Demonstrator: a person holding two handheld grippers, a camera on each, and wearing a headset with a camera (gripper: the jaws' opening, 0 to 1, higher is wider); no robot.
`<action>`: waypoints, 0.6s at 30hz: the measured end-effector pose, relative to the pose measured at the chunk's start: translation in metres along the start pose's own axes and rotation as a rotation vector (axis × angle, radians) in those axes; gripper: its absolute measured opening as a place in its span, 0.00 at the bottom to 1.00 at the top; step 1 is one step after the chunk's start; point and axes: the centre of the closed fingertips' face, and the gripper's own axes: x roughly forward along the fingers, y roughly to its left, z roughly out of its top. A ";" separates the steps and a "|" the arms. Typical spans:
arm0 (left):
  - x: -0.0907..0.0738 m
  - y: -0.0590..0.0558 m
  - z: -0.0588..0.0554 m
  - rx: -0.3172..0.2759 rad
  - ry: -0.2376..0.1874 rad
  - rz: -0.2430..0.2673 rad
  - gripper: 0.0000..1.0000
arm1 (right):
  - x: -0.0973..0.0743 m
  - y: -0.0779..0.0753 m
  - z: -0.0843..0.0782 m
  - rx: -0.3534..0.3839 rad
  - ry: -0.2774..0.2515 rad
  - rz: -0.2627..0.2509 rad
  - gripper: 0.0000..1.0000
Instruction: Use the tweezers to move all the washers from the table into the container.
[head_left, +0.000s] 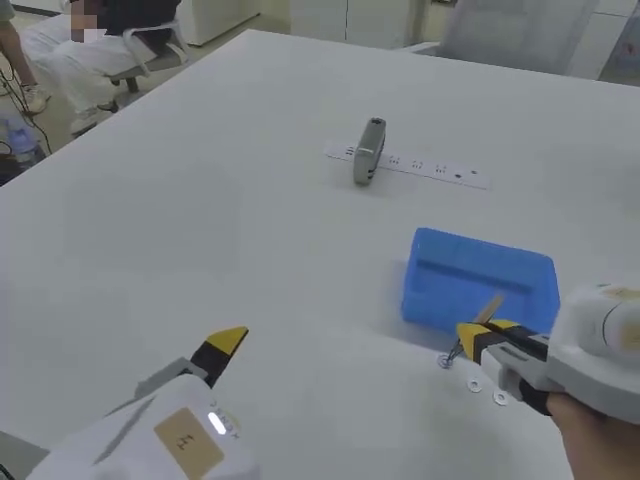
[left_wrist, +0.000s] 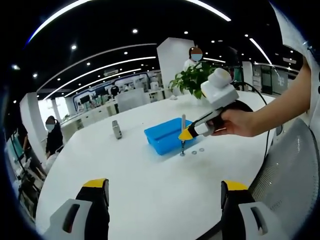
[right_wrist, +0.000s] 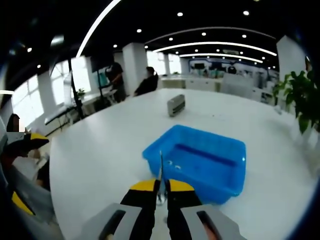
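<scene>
The right gripper (head_left: 478, 335) is clenched on the tweezers (right_wrist: 160, 162), whose tips are pointed down at the tabletop (head_left: 250, 230) just beside the blue container's (head_left: 480, 285) near wall. A small washer (head_left: 445, 362) appears to lie at the tips; whether it is pinched between them cannot be told. Two more washers (head_left: 475, 385) (head_left: 500, 398) are seen close by, on the side toward the near edge of the tabletop. Pale specks are made out on the container floor in the right gripper view, but they are too small to be named as washers.

The left gripper (left_wrist: 165, 192) is released, its jaws spread wide, and is held well apart toward the near left part of the tabletop, so the container is not being steadied.

Several failures are judged likely:
- A thin, flat washer could be missed or flicked across the smooth top if the tips are closed off-centre.
- The tweezers could be twisted within the jaws, so that the tips cross.
- The near wall could be struck on the way over, and the unheld container shoved or the washer dropped short.
</scene>
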 end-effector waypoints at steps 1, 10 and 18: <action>0.000 0.000 0.000 0.000 0.000 0.001 0.95 | 0.000 0.000 -0.001 -0.009 0.002 0.000 0.03; 0.000 -0.003 -0.001 0.010 0.010 -0.011 0.95 | -0.005 0.003 -0.006 -0.033 0.029 -0.009 0.02; 0.000 -0.004 -0.004 0.024 0.025 -0.014 0.95 | -0.002 0.001 -0.004 -0.017 0.069 0.007 0.01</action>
